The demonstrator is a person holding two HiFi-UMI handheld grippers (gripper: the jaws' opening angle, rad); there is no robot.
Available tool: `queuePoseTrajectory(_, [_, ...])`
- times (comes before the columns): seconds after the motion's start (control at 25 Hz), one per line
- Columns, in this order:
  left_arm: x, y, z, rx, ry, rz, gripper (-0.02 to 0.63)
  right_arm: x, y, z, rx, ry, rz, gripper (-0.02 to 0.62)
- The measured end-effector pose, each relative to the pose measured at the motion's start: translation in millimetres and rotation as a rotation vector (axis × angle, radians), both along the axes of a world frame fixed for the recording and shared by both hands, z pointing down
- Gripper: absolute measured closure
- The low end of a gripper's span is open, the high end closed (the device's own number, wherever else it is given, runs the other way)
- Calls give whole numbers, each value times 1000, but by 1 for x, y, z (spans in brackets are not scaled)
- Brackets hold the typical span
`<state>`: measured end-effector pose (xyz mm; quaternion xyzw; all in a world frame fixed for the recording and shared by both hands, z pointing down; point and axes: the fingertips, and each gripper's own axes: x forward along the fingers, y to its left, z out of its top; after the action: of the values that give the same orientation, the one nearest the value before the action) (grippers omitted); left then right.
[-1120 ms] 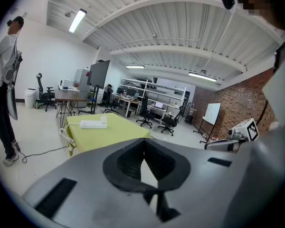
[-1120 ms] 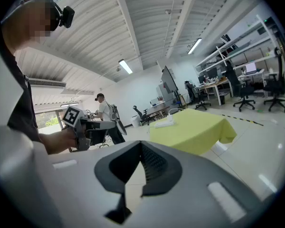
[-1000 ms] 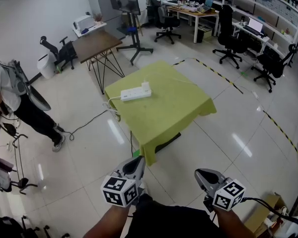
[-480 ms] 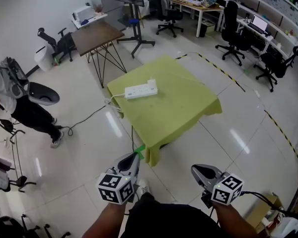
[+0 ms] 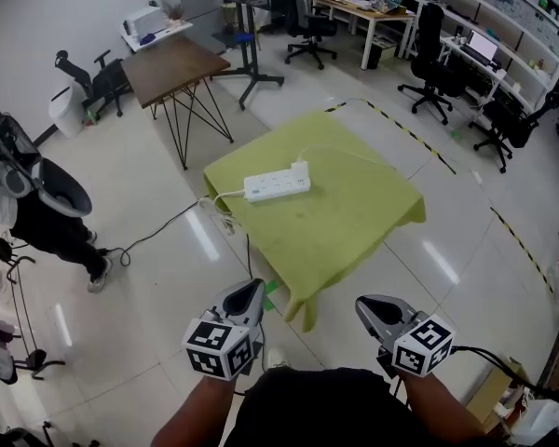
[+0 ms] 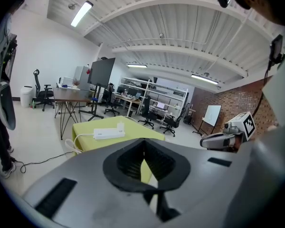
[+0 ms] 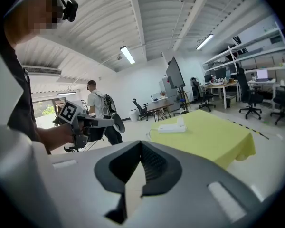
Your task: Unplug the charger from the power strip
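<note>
A white power strip [image 5: 277, 185] lies on the table's yellow-green cloth [image 5: 354, 222], with a white charger [image 5: 301, 169] plugged in at its right end. Both grippers are held low, well short of the table's near corner. My left gripper [image 5: 252, 288] is shut and holds nothing, and so is my right gripper [image 5: 367, 304]. In the left gripper view, the strip [image 6: 107, 134] and charger [image 6: 119, 125] sit far beyond the shut jaws [image 6: 143, 142]. The right gripper view shows the strip [image 7: 170, 128] and charger [image 7: 182, 121] ahead of the shut jaws [image 7: 141, 144].
The strip's white cable [image 5: 219, 201] hangs off the table's left edge, where a black cable [image 5: 154, 236] runs on the floor. A person [image 5: 28, 194] stands at the left. A brown table [image 5: 172, 63], office chairs and desks stand behind. Striped floor tape [image 5: 410, 138] passes on the right.
Both grippers have travelled forward toward the table, which now sits nearer and lower in the head view. Neither gripper's jaws have changed.
</note>
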<state>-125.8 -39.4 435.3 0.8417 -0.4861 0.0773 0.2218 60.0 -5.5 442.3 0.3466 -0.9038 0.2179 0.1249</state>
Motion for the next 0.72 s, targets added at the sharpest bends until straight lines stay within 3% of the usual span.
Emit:
queuePoseTrajectory(0.24, [-26,-28,2,6,1,38,600,-31,-50,-9,67,24,48,592])
queuePoseTrajectory(0.44, [-30,-46,16,-20,16,29,600,-33,-99,-2,98,75,70,592])
queuePoseTrajectory(0.72, [-29,-88,33,-48,2,-36,600,-42,-198,34,92,114,56,517])
